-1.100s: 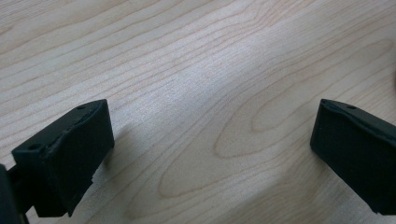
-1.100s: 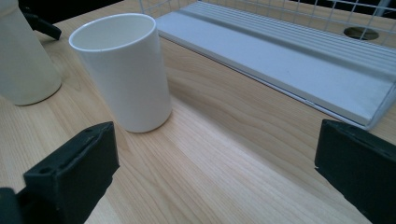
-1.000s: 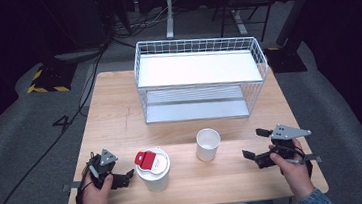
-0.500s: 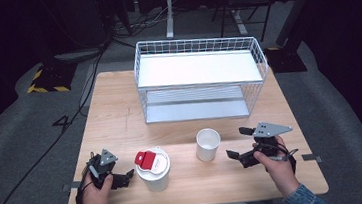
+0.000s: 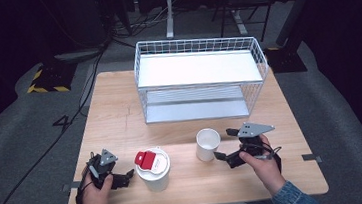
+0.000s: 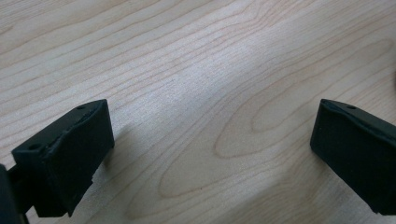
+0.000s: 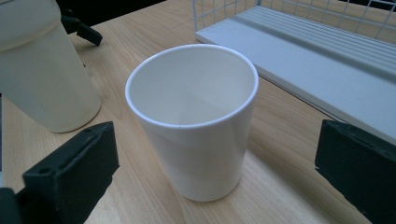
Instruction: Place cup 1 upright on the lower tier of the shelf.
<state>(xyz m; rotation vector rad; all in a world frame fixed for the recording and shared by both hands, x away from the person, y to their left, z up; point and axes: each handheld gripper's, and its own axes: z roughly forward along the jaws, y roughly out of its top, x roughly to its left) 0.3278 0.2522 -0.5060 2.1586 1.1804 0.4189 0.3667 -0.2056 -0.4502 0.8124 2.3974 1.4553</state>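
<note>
- High view: we look forward and down on the table [image 5: 120,113].
- Right gripper view: close on the white cup [image 7: 194,121], shared with high view [image 5: 208,143].
- Left gripper view: near the tabletop.

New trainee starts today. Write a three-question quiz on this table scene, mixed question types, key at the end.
1. True or false: the right gripper is shut on the cup.
2. Multiple choice: what stands between the two grippers besides the cup? A) a lidded container with a red tab on its lid B) a glass bottle C) a stack of plates
3. Fill in: the wire rack stands at the table's ____ edge, seen from the person.

Key
1. False. In the right gripper view its jaws stand wide open, either side of the cup, not touching it.
2. A. The container stands near the open left gripper.
3. Far.
</note>
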